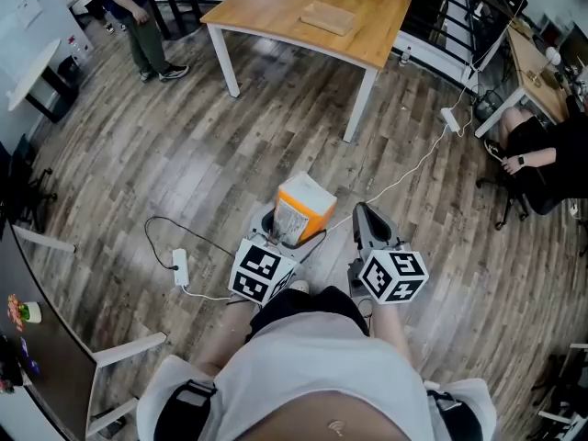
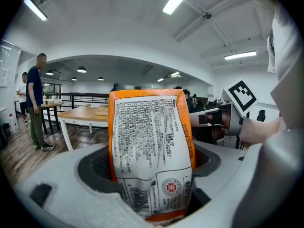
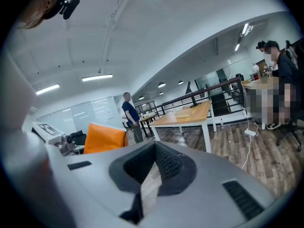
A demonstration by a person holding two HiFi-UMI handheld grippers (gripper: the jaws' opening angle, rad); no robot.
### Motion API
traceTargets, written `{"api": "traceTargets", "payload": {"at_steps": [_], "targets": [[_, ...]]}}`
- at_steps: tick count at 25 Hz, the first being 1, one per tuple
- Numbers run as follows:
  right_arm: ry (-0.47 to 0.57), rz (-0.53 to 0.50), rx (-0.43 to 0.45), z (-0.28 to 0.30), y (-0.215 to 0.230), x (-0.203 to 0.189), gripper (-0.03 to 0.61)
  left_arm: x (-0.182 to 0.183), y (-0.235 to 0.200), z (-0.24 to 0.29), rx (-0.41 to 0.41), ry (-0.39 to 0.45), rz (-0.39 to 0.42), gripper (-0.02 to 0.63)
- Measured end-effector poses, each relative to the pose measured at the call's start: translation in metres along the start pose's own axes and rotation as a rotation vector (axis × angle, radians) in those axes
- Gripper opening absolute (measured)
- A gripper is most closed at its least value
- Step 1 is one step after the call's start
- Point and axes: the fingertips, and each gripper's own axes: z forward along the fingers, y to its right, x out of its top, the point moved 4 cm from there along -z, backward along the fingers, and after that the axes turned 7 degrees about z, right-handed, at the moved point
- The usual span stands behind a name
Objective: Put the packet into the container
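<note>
- Left gripper (image 1: 278,231): held low before the person's torso, jaws clamped on the lower part of the packet; grip looks firm, with the bottom seam down between the jaws.
- Packet (image 2: 149,146): orange-edged pouch with a white printed back panel, standing upright out of the left jaws, top end tilted slightly away from the person; well above the floor, touching nothing else.
- Right gripper (image 1: 365,217): just beside the left one, pointing forward; jaws drawn together at the tips with only a thin sliver of floor showing between them, nothing held.
- Container: not identifiable in any view. Nearest candidate is a flat tan object (image 1: 328,16) on the wooden table (image 1: 276,12), well apart from both grippers; whether it is an open box cannot be told.
- Surroundings: wood-plank floor (image 1: 230,145); white power strip (image 1: 180,266) with its cable near the person's feet; one person standing (image 1: 138,16) by the far table, another seated (image 1: 542,154) at the right.
- Step in hand, as judged: packet picked up and in carry; placing not yet begun.
- Next move, as judged: calls for locating the container, walking the packet over to it, lowering the packet bottom-first into the opening, then parting the left jaws. Right gripper free to steady the container if needed.
</note>
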Motion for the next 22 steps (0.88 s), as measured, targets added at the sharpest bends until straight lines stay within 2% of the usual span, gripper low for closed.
{"api": "traceTargets", "payload": {"at_steps": [22], "targets": [[0.006,0.008,-0.043,0.031,0.007,0.004,0.011,-0.005,-0.033,0.015,-0.018,-0.012,-0.018,0.416]]}}
